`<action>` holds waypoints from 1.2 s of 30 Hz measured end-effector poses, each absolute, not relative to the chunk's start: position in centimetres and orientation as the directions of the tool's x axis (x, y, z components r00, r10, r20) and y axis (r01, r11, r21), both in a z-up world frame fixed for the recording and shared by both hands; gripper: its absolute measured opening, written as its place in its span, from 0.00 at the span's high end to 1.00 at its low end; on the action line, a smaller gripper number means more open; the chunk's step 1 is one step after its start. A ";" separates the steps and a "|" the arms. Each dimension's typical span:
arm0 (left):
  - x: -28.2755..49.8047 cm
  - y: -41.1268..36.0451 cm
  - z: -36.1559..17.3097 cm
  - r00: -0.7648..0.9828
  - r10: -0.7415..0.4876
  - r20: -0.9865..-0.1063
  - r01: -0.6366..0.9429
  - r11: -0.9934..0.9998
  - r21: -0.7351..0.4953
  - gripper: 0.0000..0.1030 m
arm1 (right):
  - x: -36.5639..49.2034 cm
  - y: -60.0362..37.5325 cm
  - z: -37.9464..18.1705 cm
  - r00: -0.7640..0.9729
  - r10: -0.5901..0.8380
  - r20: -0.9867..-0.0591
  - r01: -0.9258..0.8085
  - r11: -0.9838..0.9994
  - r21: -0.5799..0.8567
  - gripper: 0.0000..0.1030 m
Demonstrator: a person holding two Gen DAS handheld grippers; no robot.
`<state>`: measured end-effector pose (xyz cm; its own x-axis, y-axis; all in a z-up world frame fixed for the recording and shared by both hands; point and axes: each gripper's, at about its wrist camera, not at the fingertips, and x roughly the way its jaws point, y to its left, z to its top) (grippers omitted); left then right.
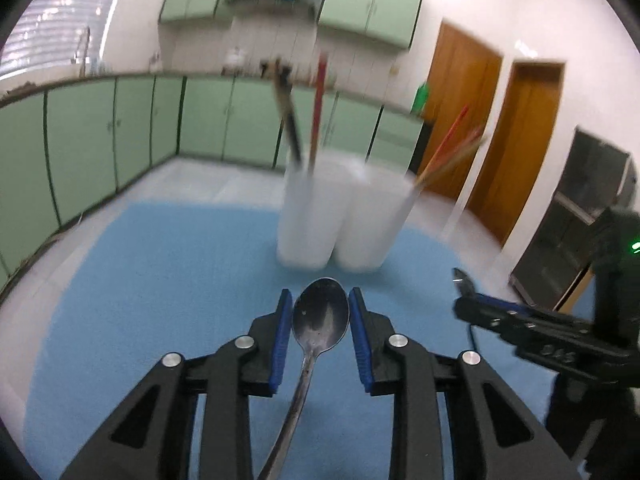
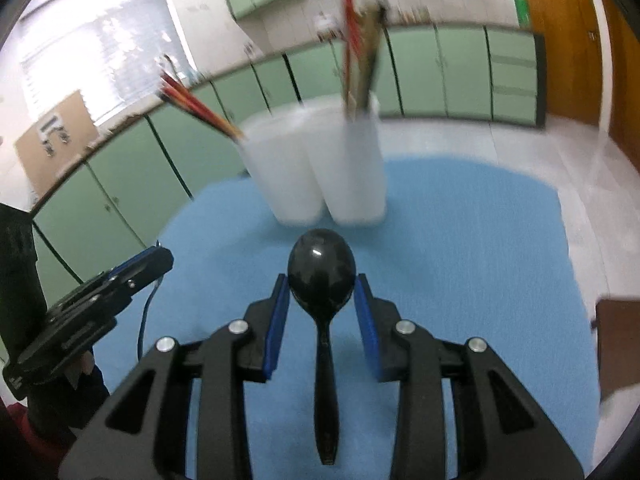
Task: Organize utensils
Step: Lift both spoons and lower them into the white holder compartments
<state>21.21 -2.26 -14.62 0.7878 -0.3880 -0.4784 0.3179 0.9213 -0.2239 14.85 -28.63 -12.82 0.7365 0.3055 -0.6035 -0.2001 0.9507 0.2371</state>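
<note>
My left gripper [image 1: 320, 312] clamps a metal spoon [image 1: 320, 320]. My right gripper [image 2: 322, 300] clamps a black spoon [image 2: 322, 276]. Both hang over the blue mat [image 1: 160, 280], near two white holders [image 1: 340, 220].

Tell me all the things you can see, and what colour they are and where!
Metal spoon: one, silver, between the left gripper's pads.
Black spoon: one, black, between the right gripper's pads.
Cups: two, white, side by side on the mat.
Sticks: several, red, brown and dark, standing in the cups.
Mat: one, blue, under the cups.
Cabinets: many, green, along the walls.
Doors: two, brown, far right.
Left gripper: black with blue pads.
Right gripper: black with blue pads.
</note>
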 end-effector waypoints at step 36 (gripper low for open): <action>38.2 -6.3 -3.5 0.846 -0.529 -0.064 0.441 0.762 -0.474 0.72 | 38.9 -40.6 -1.0 0.812 0.543 -0.215 -0.396 0.783 0.480 0.69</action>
<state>38.21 -6.29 -3.46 0.8464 -0.5288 -0.0638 0.4405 0.7623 -0.4741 38.86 -40.60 -1.02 0.8118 0.5428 -0.2153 -0.3962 0.7829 0.4797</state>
